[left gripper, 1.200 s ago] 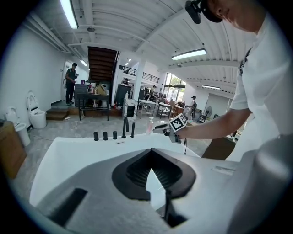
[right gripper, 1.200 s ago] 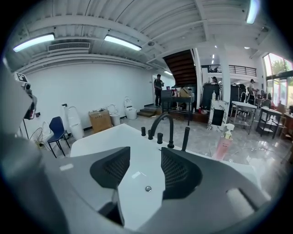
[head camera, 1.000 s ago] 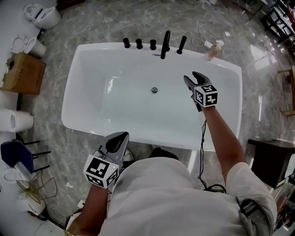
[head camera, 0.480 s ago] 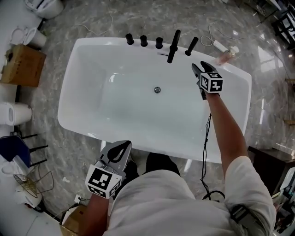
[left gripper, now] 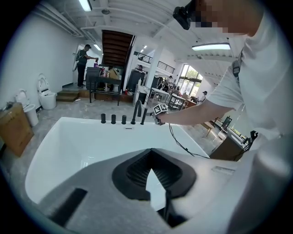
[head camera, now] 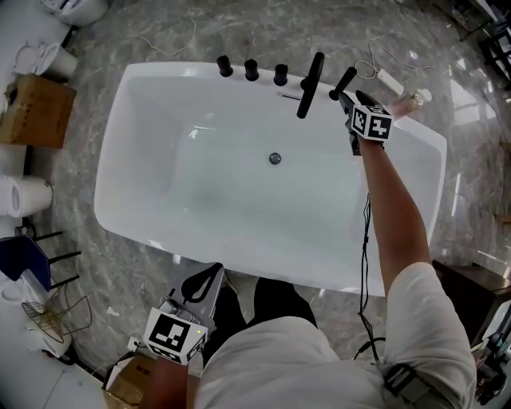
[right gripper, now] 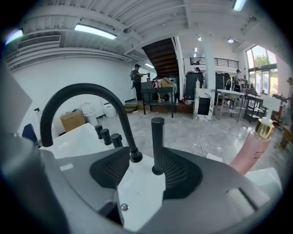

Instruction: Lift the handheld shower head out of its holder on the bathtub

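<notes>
My right claw (right gripper: 144,160) is released, its jaws having just opened a touch wider. The black shower head (right gripper: 157,146) stands upright between them, close to the right-hand pad, though I can't tell whether it touches. It sits in its holder on the far rim of the white bathtub (head camera: 129,104). From the head view, that claw (head camera: 349,97) reaches across the tub's right end to the shower head (head camera: 343,82). Just left of it rises the arched black spout (right gripper: 82,93), and past that three black knobs (head camera: 251,69) line the same rim. My left claw (left gripper: 151,157) is clenched on nothing and hangs low on the near side of the tub (head camera: 206,279), well apart from the fittings. The basin is dry and glossy, with a small round drain (head camera: 275,158) in the middle of its floor. A pink bottle (right gripper: 249,151) stands at the tub's far right corner. Around the tub spreads a polished grey marble floor (head camera: 160,32). On it, to the left, are a cardboard box (head camera: 36,110) and white toilets (head camera: 76,9). The room beyond is an open showroom with a dark staircase (right gripper: 160,50), ceiling strip lights and people standing in the distance.
</notes>
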{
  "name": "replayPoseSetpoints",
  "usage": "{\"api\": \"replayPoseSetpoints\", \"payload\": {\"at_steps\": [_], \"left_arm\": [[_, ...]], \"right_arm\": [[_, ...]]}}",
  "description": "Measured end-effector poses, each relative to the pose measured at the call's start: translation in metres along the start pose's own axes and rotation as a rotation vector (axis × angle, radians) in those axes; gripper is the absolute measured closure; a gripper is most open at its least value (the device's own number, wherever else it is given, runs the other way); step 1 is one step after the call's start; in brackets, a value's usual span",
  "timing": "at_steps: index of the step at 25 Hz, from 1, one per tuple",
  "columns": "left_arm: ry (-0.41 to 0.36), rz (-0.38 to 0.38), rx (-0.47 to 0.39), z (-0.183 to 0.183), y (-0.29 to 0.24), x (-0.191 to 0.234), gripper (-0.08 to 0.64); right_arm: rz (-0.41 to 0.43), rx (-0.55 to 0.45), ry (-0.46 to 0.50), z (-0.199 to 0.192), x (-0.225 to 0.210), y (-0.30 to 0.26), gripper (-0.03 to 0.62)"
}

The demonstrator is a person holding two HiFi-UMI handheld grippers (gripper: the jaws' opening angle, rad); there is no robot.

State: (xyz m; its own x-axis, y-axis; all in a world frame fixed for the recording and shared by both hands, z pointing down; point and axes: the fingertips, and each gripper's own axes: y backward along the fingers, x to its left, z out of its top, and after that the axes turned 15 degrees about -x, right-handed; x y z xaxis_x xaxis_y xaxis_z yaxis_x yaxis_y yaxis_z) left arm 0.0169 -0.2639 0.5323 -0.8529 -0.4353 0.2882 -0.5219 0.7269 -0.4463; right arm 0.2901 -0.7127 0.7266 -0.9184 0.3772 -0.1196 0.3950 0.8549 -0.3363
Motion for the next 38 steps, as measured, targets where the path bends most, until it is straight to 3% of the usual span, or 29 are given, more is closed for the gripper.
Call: {"api": "replayPoseSetpoints", "payload": {"at_steps": [13, 18, 21, 38], "left_arm": [[0.037, 0.006, 0.030, -0.010, -0.015, 0.016, 0.554], [0.052, 0.008, 0.038, -0.017, -0.016, 0.017, 0.554], [0.064, 0.015, 0.043, -0.021, -0.014, 0.018, 0.554], [0.045, 0.001, 0.008, -0.020, 0.000, 0.016, 0.554]], "right_arm": [[-0.075, 0.008, -0.025, 0.000, -0.027, -0.062, 0.362], [-0.075, 0.002, -0.019, 0.001, -0.027, -0.073, 0.399], [-0.086, 0.003, -0.014, 0.001, -0.029, -0.074, 0.439], [-0.080, -0.026, 0.035, 0.019, -0.019, -0.047, 0.445]]}}
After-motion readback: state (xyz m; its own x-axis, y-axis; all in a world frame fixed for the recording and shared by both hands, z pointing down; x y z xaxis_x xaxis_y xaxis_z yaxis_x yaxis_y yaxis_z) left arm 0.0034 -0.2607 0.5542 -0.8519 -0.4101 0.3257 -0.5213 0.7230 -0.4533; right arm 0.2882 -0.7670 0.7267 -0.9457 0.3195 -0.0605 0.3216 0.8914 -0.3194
